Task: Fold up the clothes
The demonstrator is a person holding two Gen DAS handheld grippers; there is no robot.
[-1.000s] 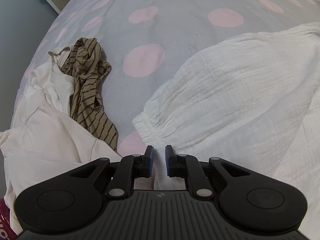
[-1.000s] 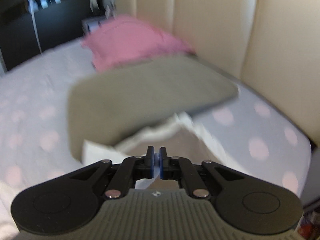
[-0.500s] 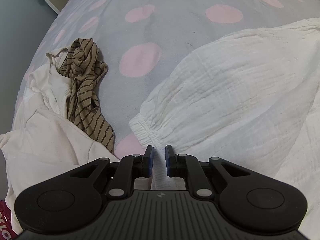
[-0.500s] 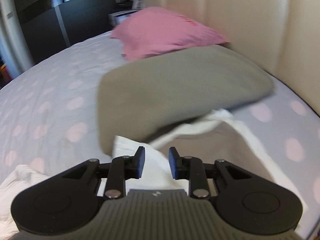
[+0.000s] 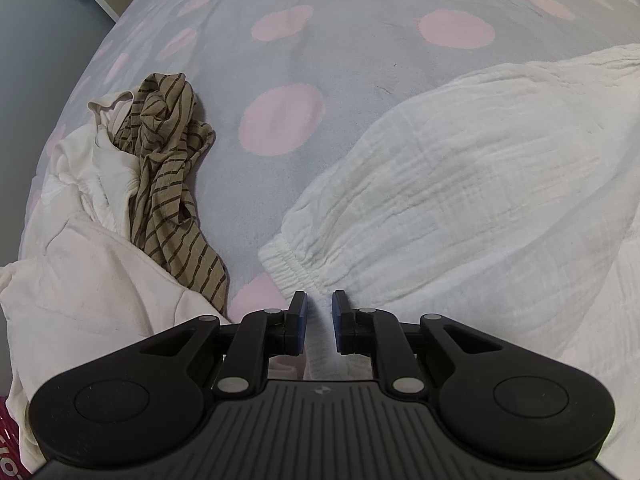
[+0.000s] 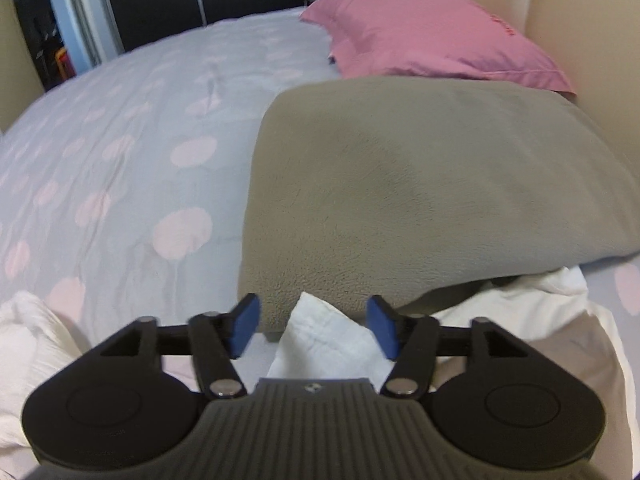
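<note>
A white crinkled garment (image 5: 460, 184) is spread on the dotted bedcover (image 5: 340, 40), its elastic cuff (image 5: 292, 268) lying before the narrowly parted left gripper (image 5: 319, 320). The right gripper (image 6: 312, 326) is held wide over a white corner (image 6: 320, 332). Light, limp cloth is best pinched at hems. A striped top (image 5: 172, 160) and a grey pillow (image 6: 420, 192) crowd nearby.

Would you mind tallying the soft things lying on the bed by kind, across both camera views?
Pillows: 2, the pink pillow and the olive pillow
White or cream garments: 3, the gauze garment, the cream top and the white cloth
Striped garments: 1, the striped top
Total: 6
</note>
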